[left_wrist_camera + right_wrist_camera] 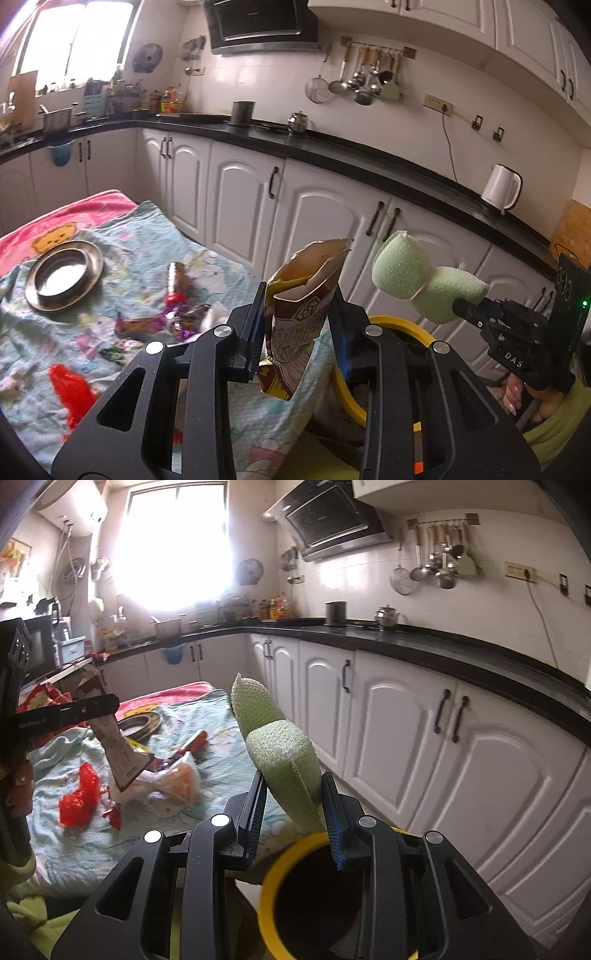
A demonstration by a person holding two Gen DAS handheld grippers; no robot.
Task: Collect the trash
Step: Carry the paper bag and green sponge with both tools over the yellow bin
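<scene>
My left gripper (297, 325) is shut on a torn brown snack bag (303, 314), held upright in the air over the table's right edge; the bag also shows in the right wrist view (114, 746). My right gripper (293, 812) is shut on a folded green foam wrap (284, 764), held above the yellow-rimmed trash bin (266, 886). The foam wrap (413, 280) and bin rim (402, 325) also show in the left wrist view. Loose trash lies on the blanket-covered table (122, 266): a red plastic scrap (79, 797), purple and red wrappers (177, 310) and a clear orange-tinted bag (177, 775).
A metal dish (64, 273) sits at the table's far left. White cabinets (406, 720) under a black counter (332, 151) run along the right, with a white kettle (500, 186). The bin stands on the floor between table and cabinets.
</scene>
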